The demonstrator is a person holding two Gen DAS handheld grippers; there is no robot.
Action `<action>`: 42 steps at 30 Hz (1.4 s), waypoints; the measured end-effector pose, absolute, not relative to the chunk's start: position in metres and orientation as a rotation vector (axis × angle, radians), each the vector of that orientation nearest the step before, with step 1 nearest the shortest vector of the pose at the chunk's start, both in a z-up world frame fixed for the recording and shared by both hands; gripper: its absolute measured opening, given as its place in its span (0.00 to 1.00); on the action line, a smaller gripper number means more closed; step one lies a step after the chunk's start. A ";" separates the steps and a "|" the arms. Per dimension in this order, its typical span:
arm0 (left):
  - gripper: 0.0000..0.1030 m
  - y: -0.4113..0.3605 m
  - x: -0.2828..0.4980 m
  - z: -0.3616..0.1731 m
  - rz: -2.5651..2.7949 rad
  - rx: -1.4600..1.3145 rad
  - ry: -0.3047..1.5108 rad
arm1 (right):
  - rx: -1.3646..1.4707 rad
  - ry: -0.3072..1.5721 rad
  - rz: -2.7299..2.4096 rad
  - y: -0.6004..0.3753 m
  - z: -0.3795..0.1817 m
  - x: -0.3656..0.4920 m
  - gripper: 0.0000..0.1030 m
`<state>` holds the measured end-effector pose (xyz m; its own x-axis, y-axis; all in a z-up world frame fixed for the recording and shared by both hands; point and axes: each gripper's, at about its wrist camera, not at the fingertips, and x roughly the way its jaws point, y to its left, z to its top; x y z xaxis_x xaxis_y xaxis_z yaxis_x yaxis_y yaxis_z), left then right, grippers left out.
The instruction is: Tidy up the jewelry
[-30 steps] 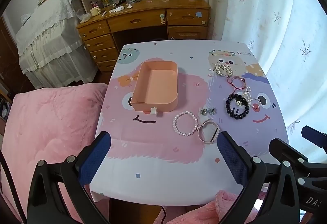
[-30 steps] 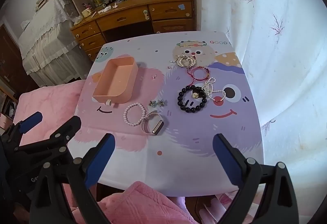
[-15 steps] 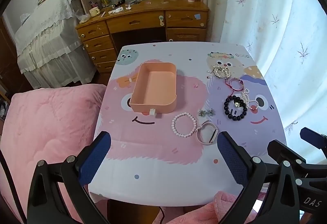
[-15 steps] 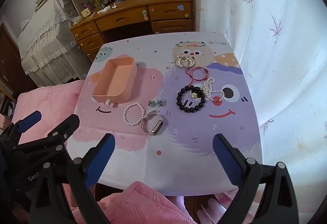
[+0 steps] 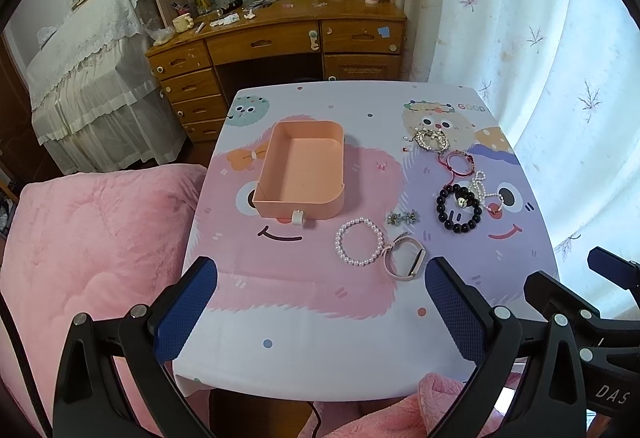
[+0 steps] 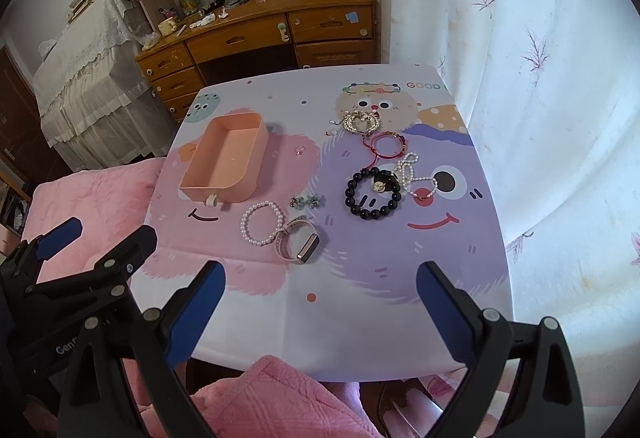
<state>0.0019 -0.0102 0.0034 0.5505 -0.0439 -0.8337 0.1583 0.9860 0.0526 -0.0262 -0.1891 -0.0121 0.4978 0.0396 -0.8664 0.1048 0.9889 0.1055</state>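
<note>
Both grippers have drawn back slightly from the table, left gripper and right gripper spread wide, empty. Nothing is sorted yet: the peach tray sits bare, jewelry right of it. Next likely needs the pearl bracelet pinched flat.

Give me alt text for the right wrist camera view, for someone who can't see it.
An open right gripper hangs over the near edge of a cartoon-print table, holding nothing. Beyond it lie an empty peach tray, a white pearl bracelet touching a pink watch band, and a black bead bracelet.
</note>
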 end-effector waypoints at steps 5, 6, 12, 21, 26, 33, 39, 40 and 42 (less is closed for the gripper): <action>0.99 -0.003 -0.003 0.003 -0.141 0.105 0.985 | 0.148 1.045 -0.049 -0.190 -0.010 -0.026 0.94; 0.99 -0.004 -0.003 0.003 -0.141 0.107 0.984 | 0.147 1.043 -0.050 -0.190 -0.010 -0.026 0.94; 0.99 -0.009 -0.002 0.002 -0.143 0.111 0.976 | 0.148 1.038 -0.053 -0.191 -0.007 -0.029 0.94; 0.99 0.004 -0.013 0.007 -0.139 0.098 0.972 | 0.164 1.034 -0.039 -0.191 -0.008 -0.035 0.94; 0.99 0.009 -0.013 0.005 -0.111 0.089 0.990 | 0.180 1.050 -0.025 -0.190 -0.009 -0.038 0.94; 0.99 0.014 -0.020 -0.007 -0.133 0.077 1.028 | 0.170 1.026 0.010 -0.184 -0.013 -0.046 0.94; 0.99 0.019 -0.021 -0.020 -0.145 0.072 1.084 | 0.113 0.972 0.001 -0.177 -0.015 -0.049 0.94; 0.99 0.021 -0.020 -0.024 -0.144 0.068 1.100 | 0.103 0.965 -0.001 -0.177 -0.017 -0.049 0.94; 0.99 0.027 -0.017 -0.034 -0.154 0.046 1.141 | 0.071 0.944 -0.005 -0.175 -0.021 -0.048 0.94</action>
